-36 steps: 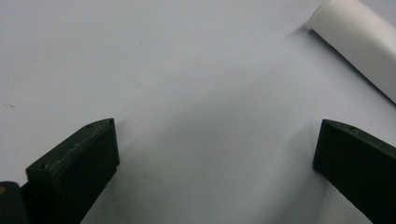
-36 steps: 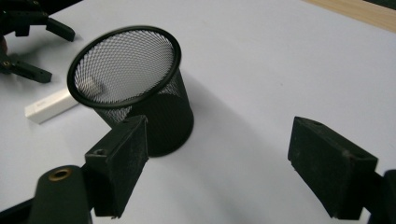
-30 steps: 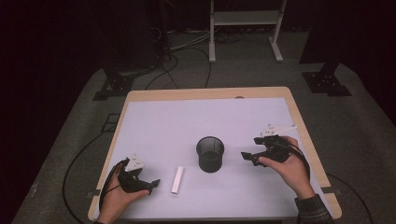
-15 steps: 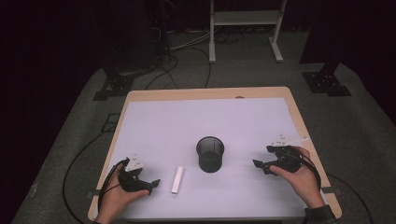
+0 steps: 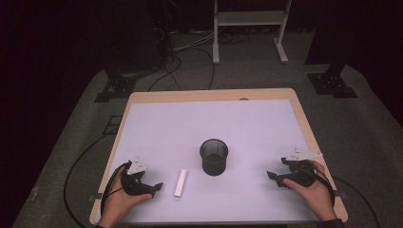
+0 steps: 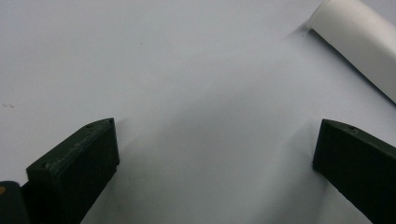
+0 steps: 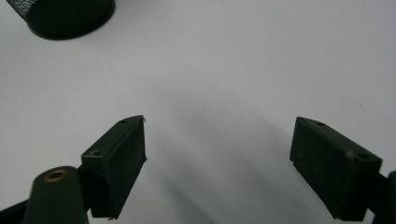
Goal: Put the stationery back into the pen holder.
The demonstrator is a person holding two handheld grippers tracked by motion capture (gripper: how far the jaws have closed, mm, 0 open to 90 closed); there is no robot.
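- Left gripper: low over the near-left part of the worktop, a wood-edged table with a pale lilac sheet on top. Held in the person's left hand.
- In the left gripper view its jaws stand wide apart, released, with bare sheet between them.
- Short white cylindrical stick: lying flat on the worktop, just beside the left gripper's tips on the cup side, not touching them. In the left gripper view its end sits at upper right, beyond the jaws.
- Black wire-mesh cup: upright, mid-worktop toward the near edge, between the two grippers. Near the stick, apart from it.
- Right gripper: near-right of the worktop, in the person's right hand, tips pointing toward the cup, well apart from it.
- In the right gripper view its jaws are spread, released, nothing between them; cup base at upper left.
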